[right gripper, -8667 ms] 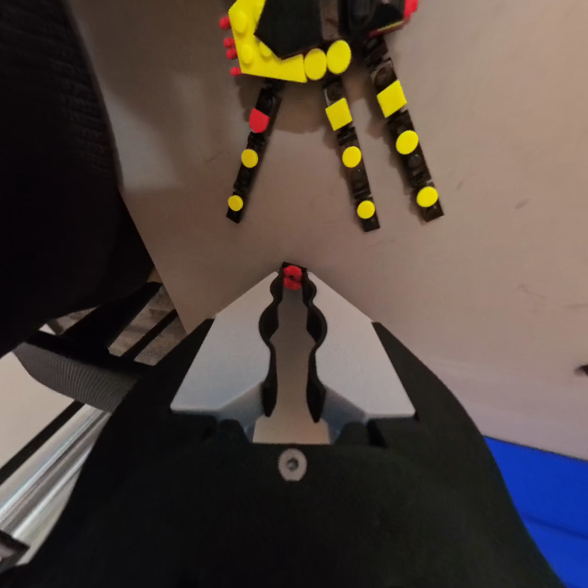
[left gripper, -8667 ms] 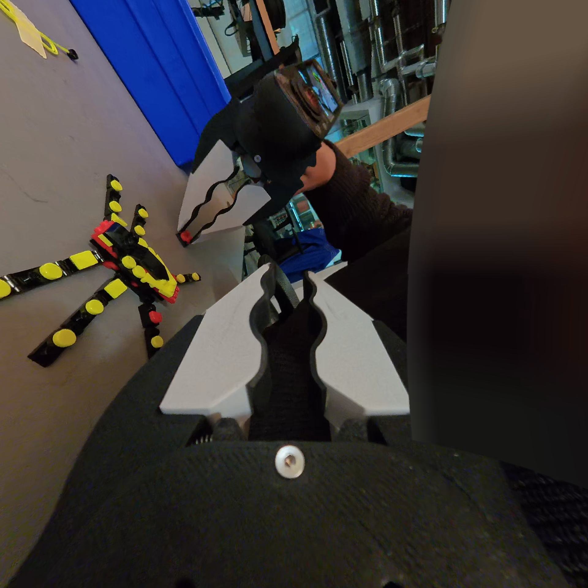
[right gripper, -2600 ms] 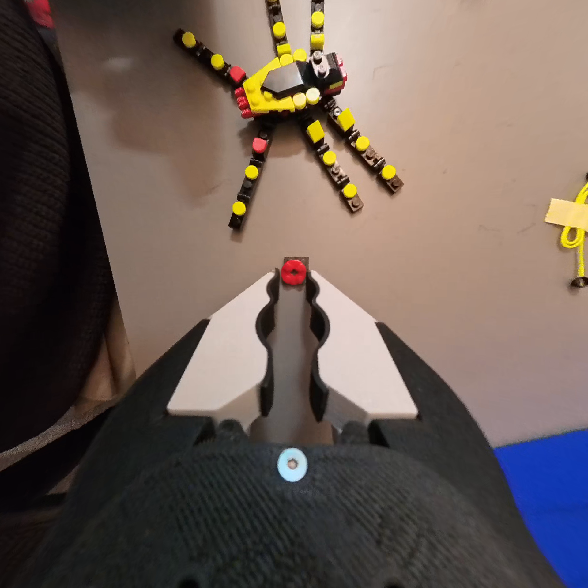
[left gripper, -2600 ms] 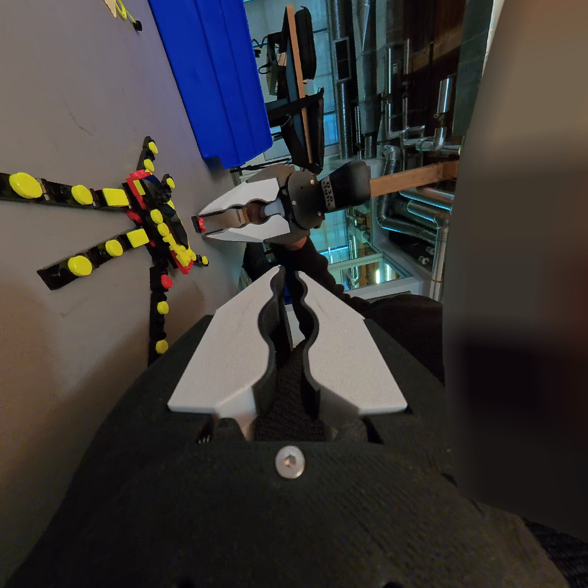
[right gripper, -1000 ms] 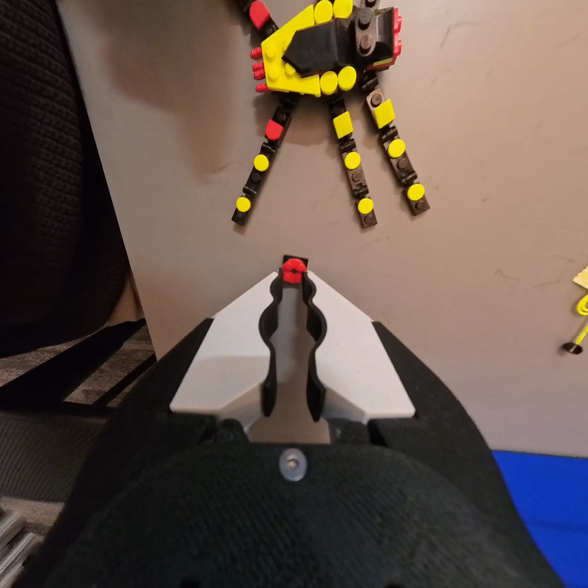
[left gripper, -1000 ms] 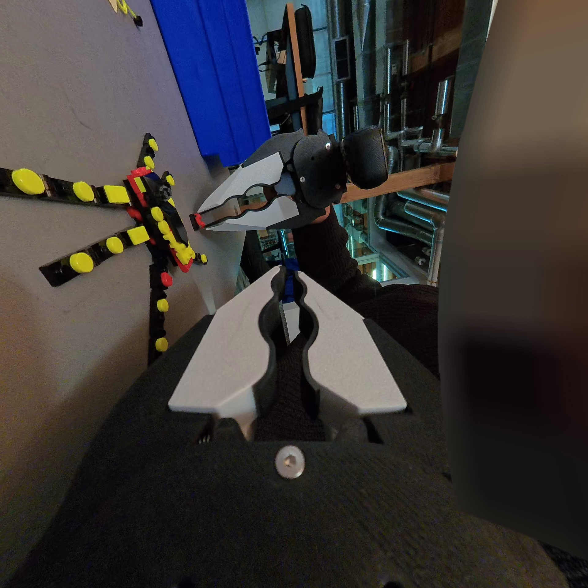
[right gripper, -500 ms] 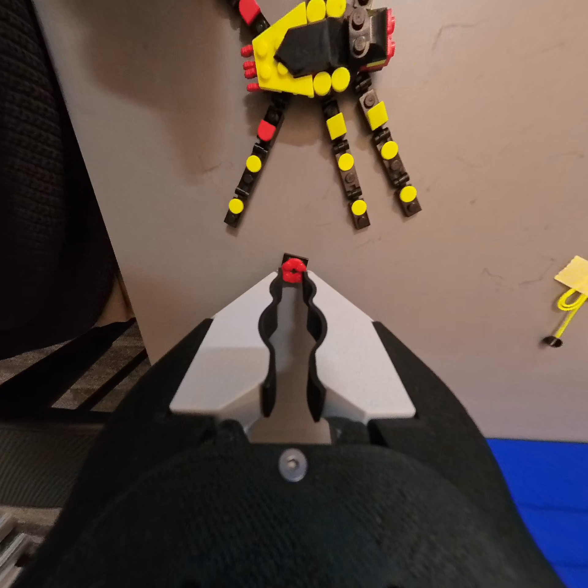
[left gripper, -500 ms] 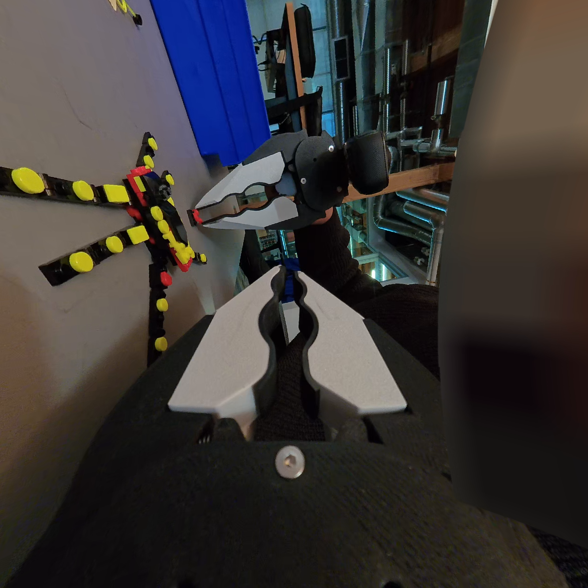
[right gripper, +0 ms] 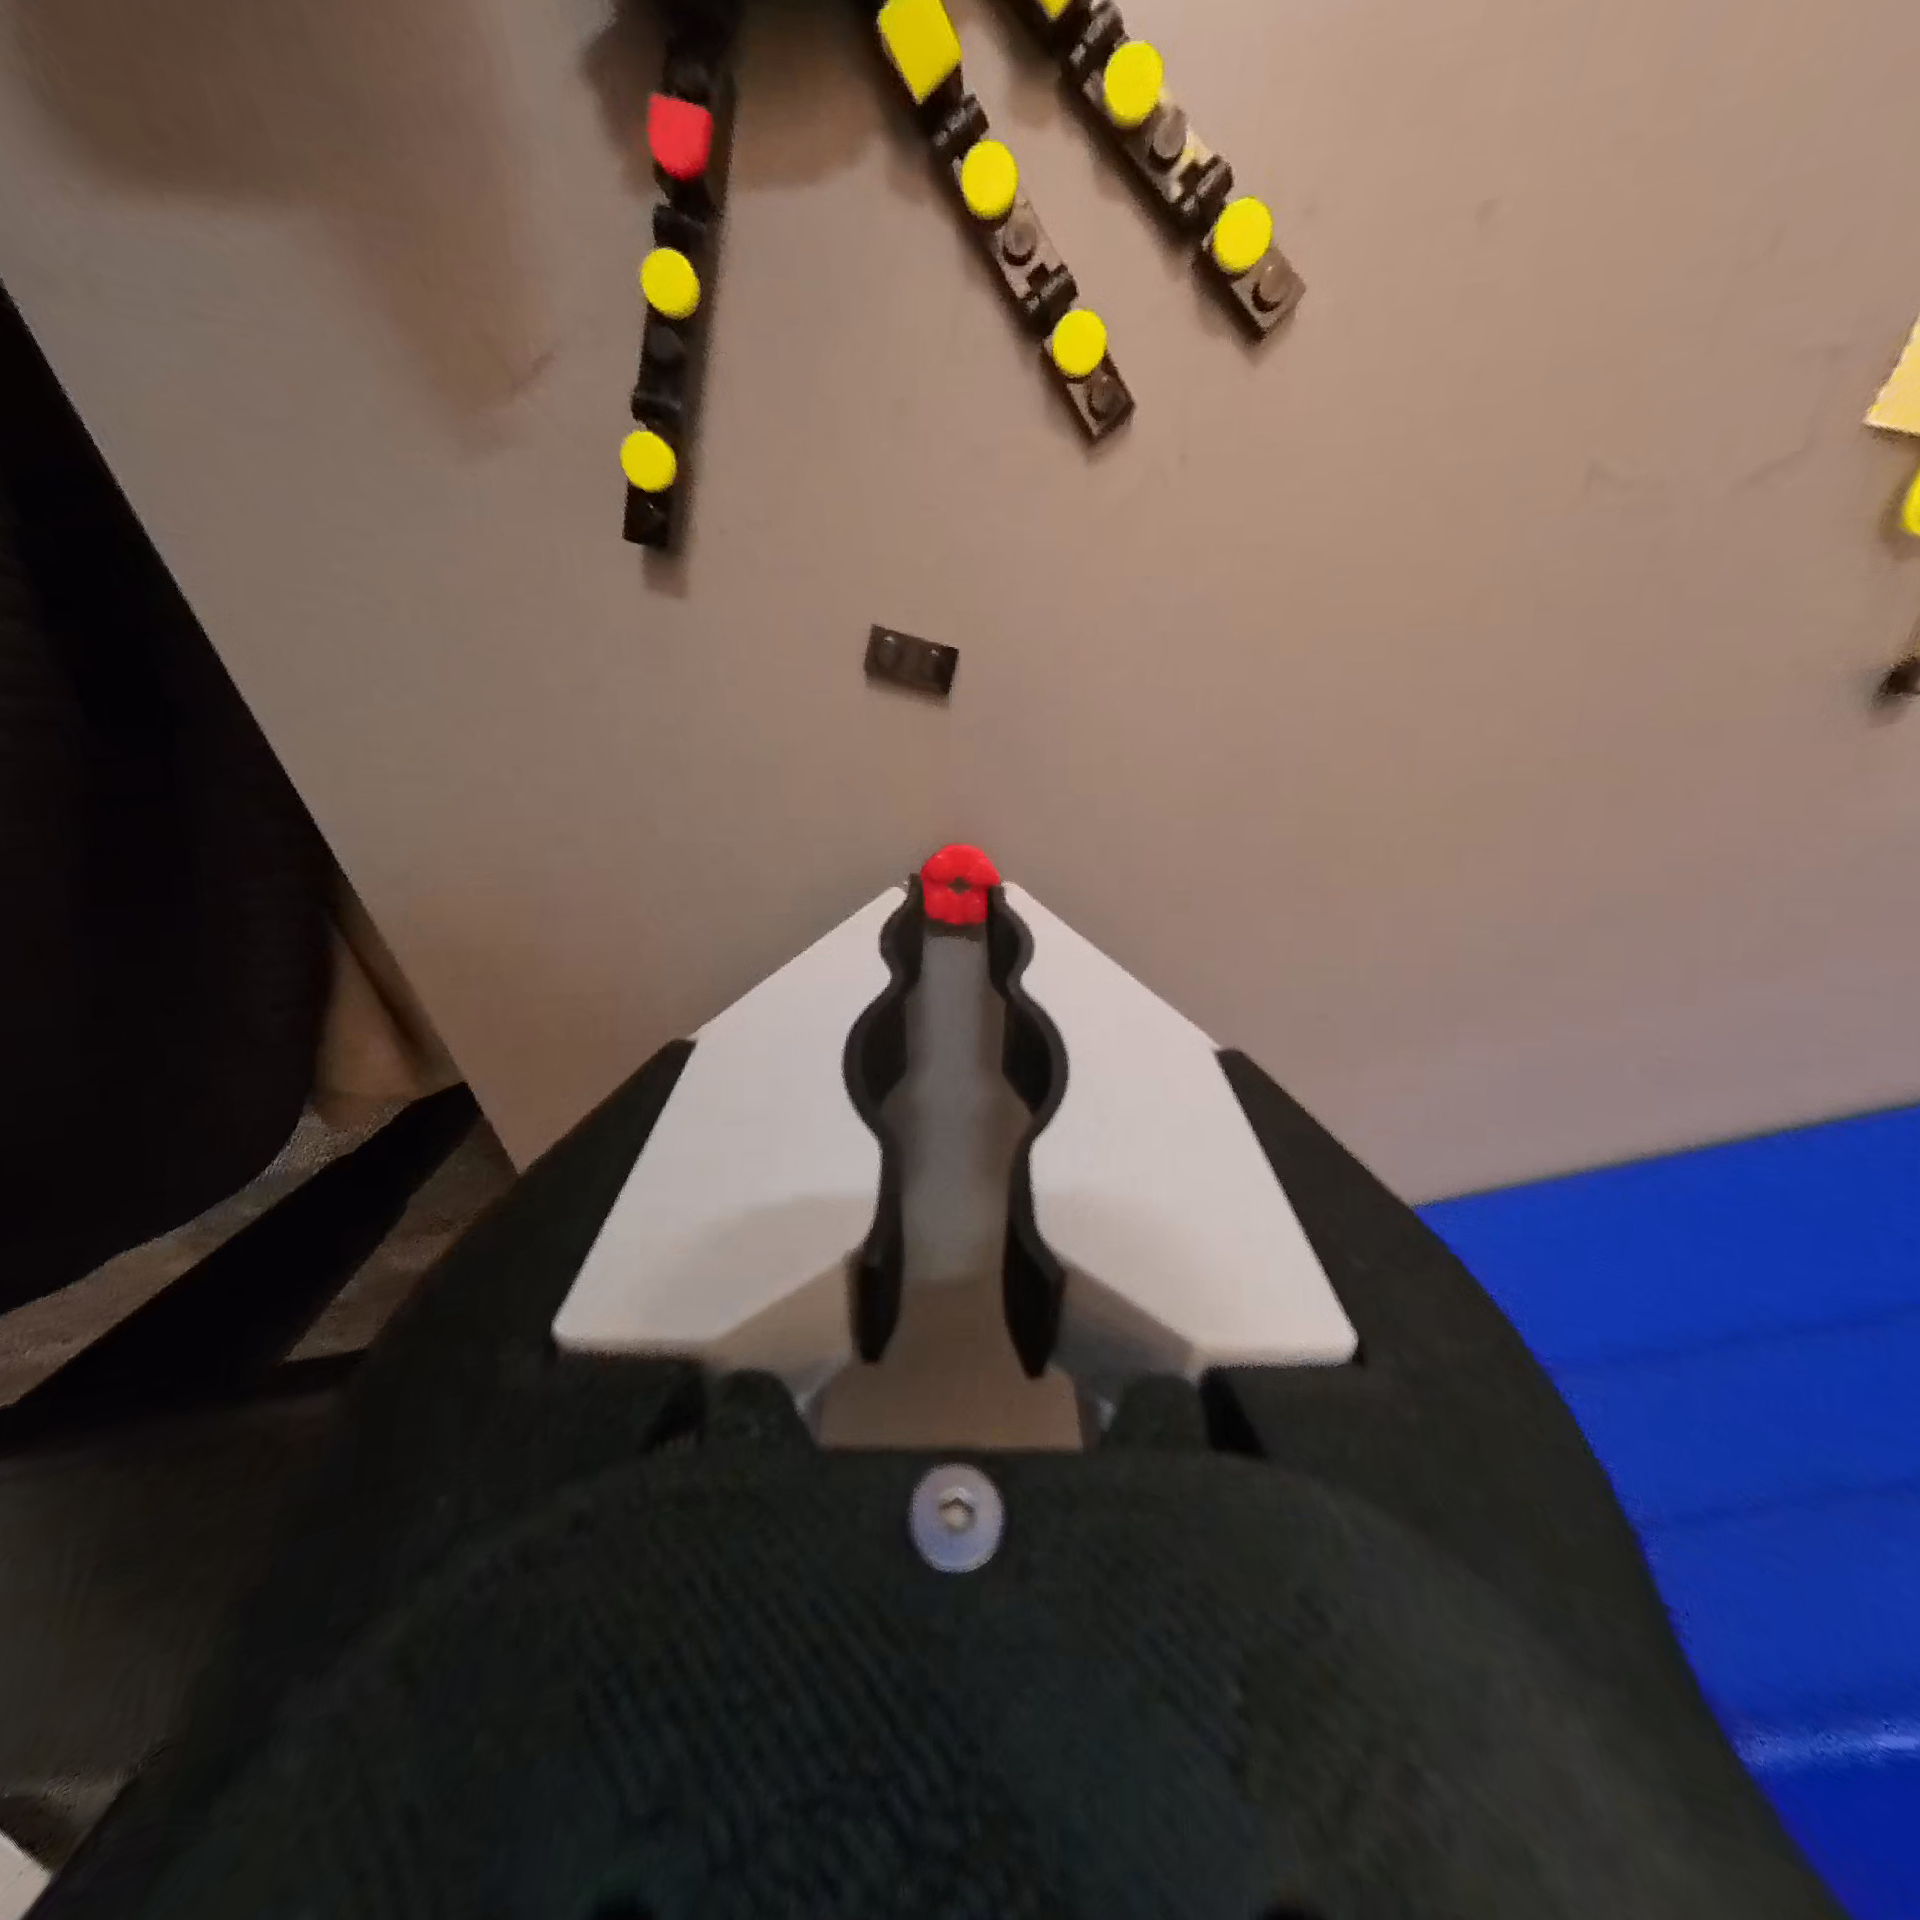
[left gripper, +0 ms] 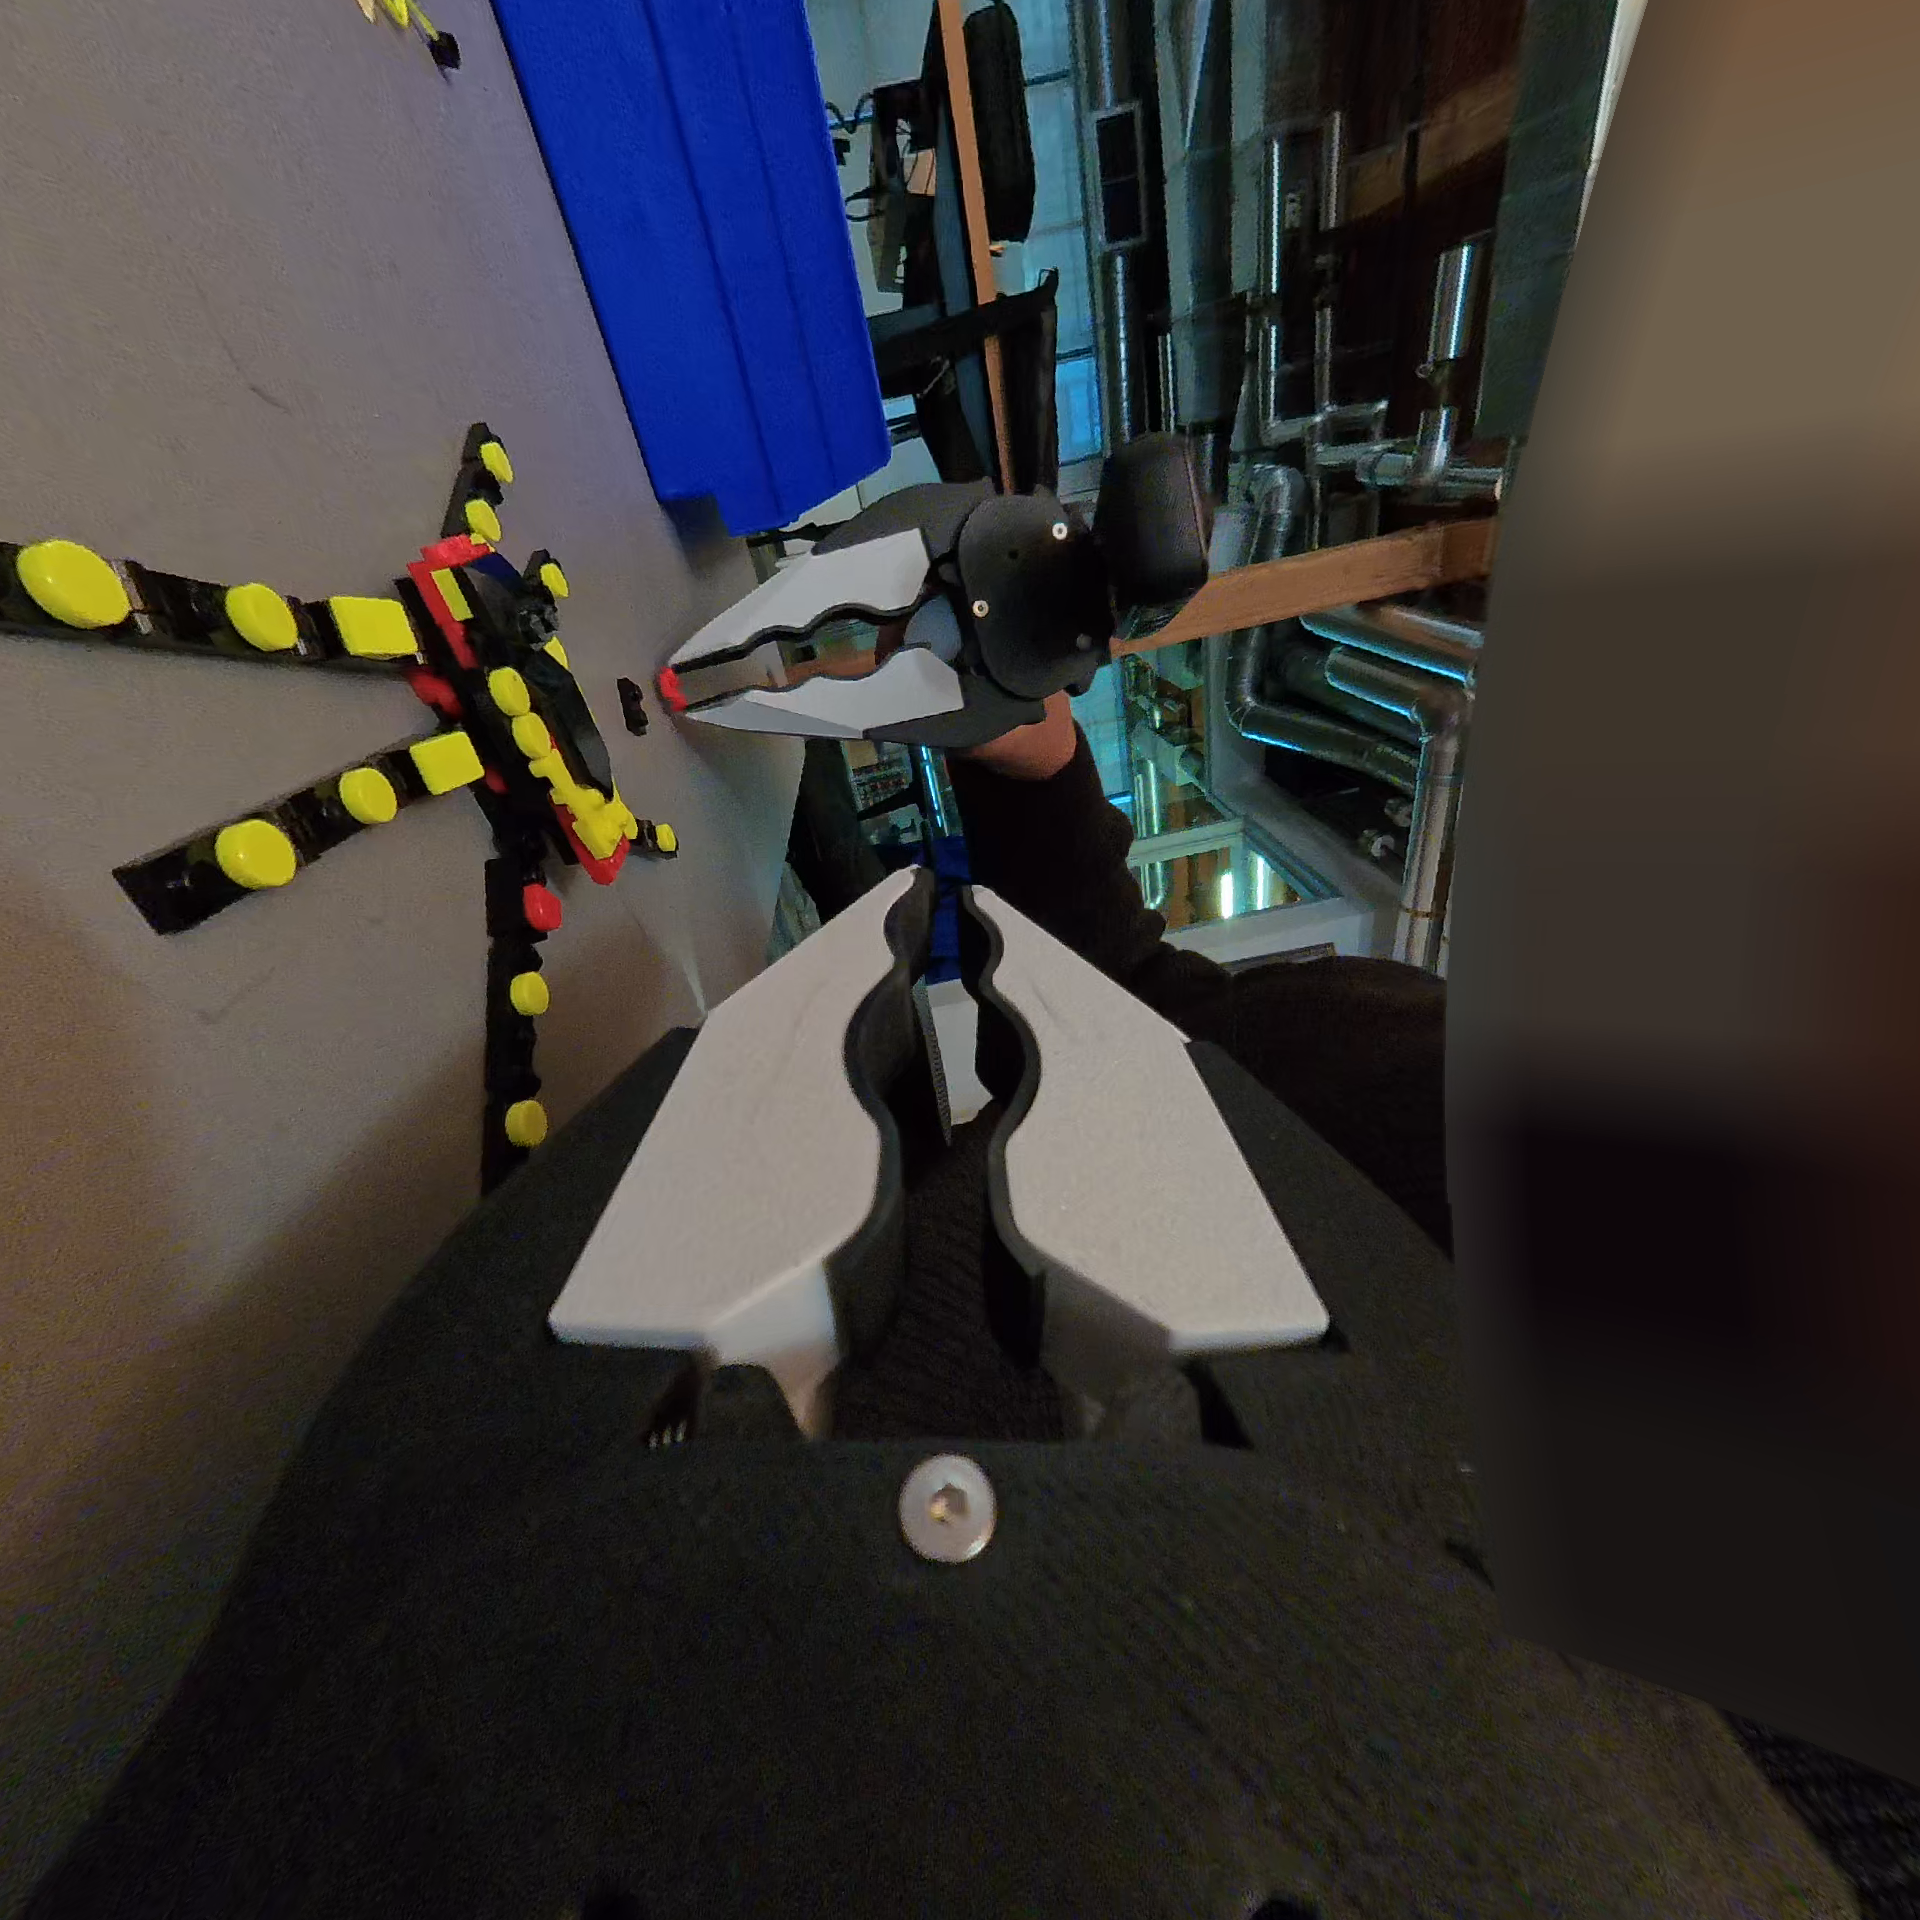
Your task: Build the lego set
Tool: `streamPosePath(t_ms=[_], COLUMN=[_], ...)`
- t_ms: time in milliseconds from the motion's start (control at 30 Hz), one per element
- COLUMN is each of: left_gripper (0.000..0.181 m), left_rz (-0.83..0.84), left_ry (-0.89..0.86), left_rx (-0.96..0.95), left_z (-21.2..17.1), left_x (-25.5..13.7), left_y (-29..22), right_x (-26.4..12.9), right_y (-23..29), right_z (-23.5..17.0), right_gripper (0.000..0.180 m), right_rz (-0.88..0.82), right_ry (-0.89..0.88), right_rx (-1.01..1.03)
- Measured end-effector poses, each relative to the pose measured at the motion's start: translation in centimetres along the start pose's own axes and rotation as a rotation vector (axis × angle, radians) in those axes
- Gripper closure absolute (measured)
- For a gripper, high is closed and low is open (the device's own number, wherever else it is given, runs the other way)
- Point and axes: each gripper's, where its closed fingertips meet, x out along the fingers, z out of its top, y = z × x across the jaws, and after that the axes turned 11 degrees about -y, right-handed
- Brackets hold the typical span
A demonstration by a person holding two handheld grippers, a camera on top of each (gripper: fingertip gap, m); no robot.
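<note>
Right gripper point(right gripper: 958, 902): tips clamped on a small red round stud piece point(right gripper: 959, 883), held just above the worktop point(right gripper: 1455, 727) near its front edge. The left wrist view shows the same gripper point(left gripper: 686, 694) with the red piece point(left gripper: 666, 686) at its tips.

Left gripper point(left gripper: 940, 883): jaws nearly together with a narrow gap, nothing between them; held off the worktop's front edge, over a dark sleeve.

Small black two-stud plate point(right gripper: 910, 658): loose on the worktop, just ahead of the red piece and apart from it; also seen in the left wrist view point(left gripper: 630, 705), between the gripper tips and the model.

Lego model point(left gripper: 509, 707): spider-like build, black and yellow body with red trim, black legs point(right gripper: 665, 312) carrying yellow round and square tiles, one red tile point(right gripper: 678, 133). Lies flat, further in from the front edge.

Blue bin point(left gripper: 707, 249): at the worktop's far side.

Yellow cord with a taped tag point(right gripper: 1907, 436): at the right border of the right wrist view.

Risks, as judged: the red piece is tiny and gripped only at the tips, so a tilted press could pop it free; the loose black plate may slide when pushed on, since nothing braces it; the near edge is close enough for a dropped part to roll off.

Writing: none legible.
</note>
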Motion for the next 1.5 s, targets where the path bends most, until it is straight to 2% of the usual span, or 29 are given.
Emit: streamPosePath(t_ms=[33,133,200,300,367,400,467,533,567,600,667,700,800,900,1100,1500], left_gripper=[0.18,0.18,0.18,0.18,0.18,0.18,0.179,0.18,0.18,0.18,0.18,0.179,0.178,0.176,0.175,0.175], left_rz=[0.002,0.01,0.018,0.026,0.02,0.012,0.002,0.016,0.02,0.02,0.026,0.026,0.035,0.046,0.049,0.058], left_ry=[0.002,0.01,0.012,0.014,0.015,0.015,0.011,0.02,0.026,0.036,0.061,0.067,0.092,0.13,0.173,0.172], left_rx=[0.004,0.025,0.045,0.068,0.071,0.069,0.074,0.105,0.122,0.144,0.194,0.22,0.286,0.334,0.359,0.355], left_z=[-0.1,-0.2,-0.2,-0.2,-0.2,-0.2,-0.1,-0.1,-0.1,-0.2,-0.5,-0.6,-1.0,-1.6,-2.2,-2.1], left_x=[0.0,0.1,0.1,0.1,0.1,0.0,0.0,0.1,0.2,0.3,0.5,0.7,1.2,1.7,2.1,1.9], left_y=[0.0,0.0,0.0,0.0,-0.2,-0.3,-0.5,-0.4,-0.4,-0.5,-0.7,-0.8,-0.9,-0.8,-0.5,-0.3], right_x=[0.1,0.2,0.0,-1.5,-3.4,-4.5,-5.8,-5.1,-5.3,-5.6,-5.0,-3.8,-1.7,-2.3,-0.4,0.1], right_y=[-0.1,-0.5,-0.6,-1.5,-2.4,-3.0,-4.1,-3.6,-3.4,-3.0,-2.4,-1.9,-1.3,-0.9,-0.2,-0.8], right_z=[-0.1,0.1,0.4,1.6,2.5,2.8,2.5,1.9,2.1,2.7,3.2,2.5,0.3,1.0,0.6,0.6], right_gripper=[0.169,0.165,0.155,0.123,0.094,0.089,0.106,0.115,0.127,0.149,0.173,0.178,0.174,0.174,0.164,0.166], right_rz=[-0.009,-0.049,-0.074,-0.177,-0.286,-0.362,-0.513,-0.533,-0.557,-0.568,-0.524,-0.448,-0.322,-0.295,-0.227,-0.215], right_ry=[-0.005,-0.044,-0.095,-0.276,-0.477,-0.587,-0.733,-0.663,-0.625,-0.644,-0.684,-0.646,-0.581,-0.651,-0.573,-0.557], right_rx=[0.0,-0.008,0.018,0.09,0.15,0.189,0.262,0.247,0.193,0.119,0.039,0.045,0.121,0.165,0.204,0.223])
